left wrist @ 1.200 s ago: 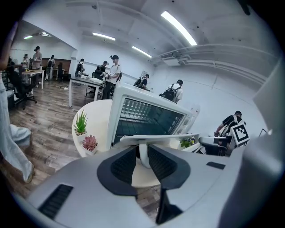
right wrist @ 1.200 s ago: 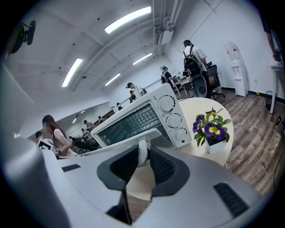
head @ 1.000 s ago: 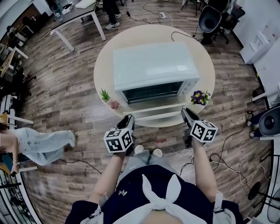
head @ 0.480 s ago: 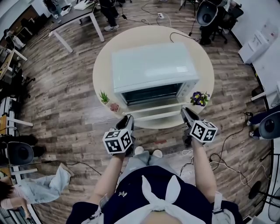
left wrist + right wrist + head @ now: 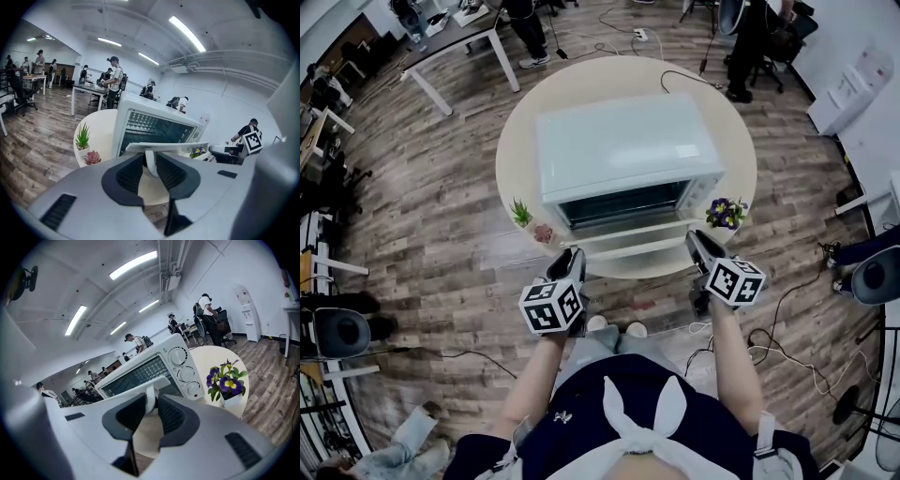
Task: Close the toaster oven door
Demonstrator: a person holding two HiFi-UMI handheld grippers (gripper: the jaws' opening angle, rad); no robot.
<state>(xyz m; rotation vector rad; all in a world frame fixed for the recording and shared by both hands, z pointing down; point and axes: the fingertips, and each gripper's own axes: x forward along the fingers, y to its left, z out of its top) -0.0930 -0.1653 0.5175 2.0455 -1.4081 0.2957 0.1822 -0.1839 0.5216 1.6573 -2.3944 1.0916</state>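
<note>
My left claw (image 5: 575,253) and right claw (image 5: 697,240) are each clamped on a post of the door handle (image 5: 637,249) — the toaster oven door (image 5: 628,233) lies open at mid-frame, over the tabletop (image 5: 514,155) edge — so next I'd raise both together to swing it shut.

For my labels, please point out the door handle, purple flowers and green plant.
door handle (image 5: 178,146), left gripper view, its white bar
purple flowers (image 5: 229,384), right gripper view, a blossom
green plant (image 5: 83,136), left gripper view, its leaves

Left gripper (image 5: 575,254), right gripper (image 5: 697,238), both clamped.
</note>
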